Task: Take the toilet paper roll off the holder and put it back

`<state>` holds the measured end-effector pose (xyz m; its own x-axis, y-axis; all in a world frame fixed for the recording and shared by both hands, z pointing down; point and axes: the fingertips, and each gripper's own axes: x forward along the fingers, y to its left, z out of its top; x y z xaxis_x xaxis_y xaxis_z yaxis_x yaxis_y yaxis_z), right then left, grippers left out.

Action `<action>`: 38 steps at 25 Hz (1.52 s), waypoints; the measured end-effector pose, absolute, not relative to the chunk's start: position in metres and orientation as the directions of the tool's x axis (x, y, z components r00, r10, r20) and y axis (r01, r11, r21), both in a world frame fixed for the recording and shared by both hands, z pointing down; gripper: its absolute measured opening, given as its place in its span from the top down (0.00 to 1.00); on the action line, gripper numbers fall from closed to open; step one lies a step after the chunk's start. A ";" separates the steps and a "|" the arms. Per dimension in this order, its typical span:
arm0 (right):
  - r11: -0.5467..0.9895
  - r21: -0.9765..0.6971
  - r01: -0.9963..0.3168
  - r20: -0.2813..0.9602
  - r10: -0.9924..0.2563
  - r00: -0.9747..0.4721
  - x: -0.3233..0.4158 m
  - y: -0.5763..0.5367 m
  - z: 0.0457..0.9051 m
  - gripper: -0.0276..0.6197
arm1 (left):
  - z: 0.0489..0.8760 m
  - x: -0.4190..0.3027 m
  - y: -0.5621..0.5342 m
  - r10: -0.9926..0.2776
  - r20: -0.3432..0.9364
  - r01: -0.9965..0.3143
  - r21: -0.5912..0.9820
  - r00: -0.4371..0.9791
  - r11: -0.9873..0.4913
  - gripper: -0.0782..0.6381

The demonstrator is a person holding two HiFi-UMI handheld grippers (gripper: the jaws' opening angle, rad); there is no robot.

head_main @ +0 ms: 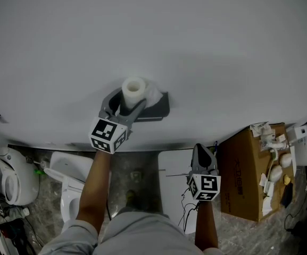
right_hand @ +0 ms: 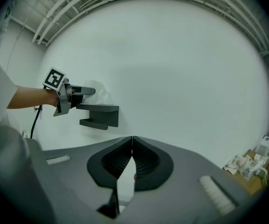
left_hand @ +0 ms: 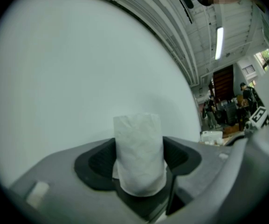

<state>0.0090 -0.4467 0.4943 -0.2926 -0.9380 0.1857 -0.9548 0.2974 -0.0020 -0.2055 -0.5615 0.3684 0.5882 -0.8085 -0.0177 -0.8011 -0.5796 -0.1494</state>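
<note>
One gripper suffices: your left gripper (head_main: 125,108) clamps the toilet paper roll (head_main: 133,88) upright at the holder (head_main: 159,107), so your right gripper (head_main: 202,153) waits aside, clenched empty.

Holder (head_main: 161,106) partly hidden behind toilet paper roll (head_main: 133,89)

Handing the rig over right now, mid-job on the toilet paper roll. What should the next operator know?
Left gripper: shut on the toilet paper roll, which stands upright between its pads, right at the dark holder.
Right gripper: shut, empty, lower and off to the side, away from the holder.
Done: the roll is gripped. Whether it is fully clear of the holder cannot be told.
Left: probably seat the roll on the holder, open the left jaws, then pull back.
</note>
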 end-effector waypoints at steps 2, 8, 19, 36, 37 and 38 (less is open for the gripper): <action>0.297 -0.001 -0.955 0.179 -0.939 -0.292 0.007 -0.443 0.492 0.95 | 0.362 -0.208 -0.556 -0.807 -0.036 -0.803 -0.138 0.589 -0.580 0.47; 0.302 0.004 -0.953 0.165 -0.940 -0.297 -0.004 -0.428 0.482 0.95 | 0.340 -0.221 -0.534 -0.814 -0.068 -0.812 -0.150 0.577 -0.563 0.47; 0.325 0.007 -0.946 0.140 -0.937 -0.321 -0.023 -0.403 0.469 0.95 | 0.302 -0.246 -0.478 -0.822 -0.130 -0.829 -0.180 0.554 -0.530 0.47; 0.391 0.013 -0.920 0.100 -0.916 -0.388 -0.060 -0.394 0.450 0.95 | 0.320 -0.305 -0.401 -0.880 -0.127 -0.885 -0.158 0.458 -0.438 0.47; 0.392 0.014 -0.920 0.097 -0.916 -0.389 -0.061 -0.394 0.449 0.95 | 0.324 -0.307 -0.398 -0.881 -0.122 -0.885 -0.156 0.457 -0.438 0.47; 0.392 0.015 -0.920 0.096 -0.916 -0.389 -0.061 -0.394 0.448 0.95 | 0.328 -0.308 -0.395 -0.882 -0.117 -0.886 -0.154 0.456 -0.438 0.47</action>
<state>-0.0614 -0.3940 0.4483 -0.3888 -0.9163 0.0958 -0.9199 0.3919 0.0146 -0.3076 -0.3954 0.3276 0.4561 -0.8822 -0.1174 -0.8859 -0.4376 -0.1537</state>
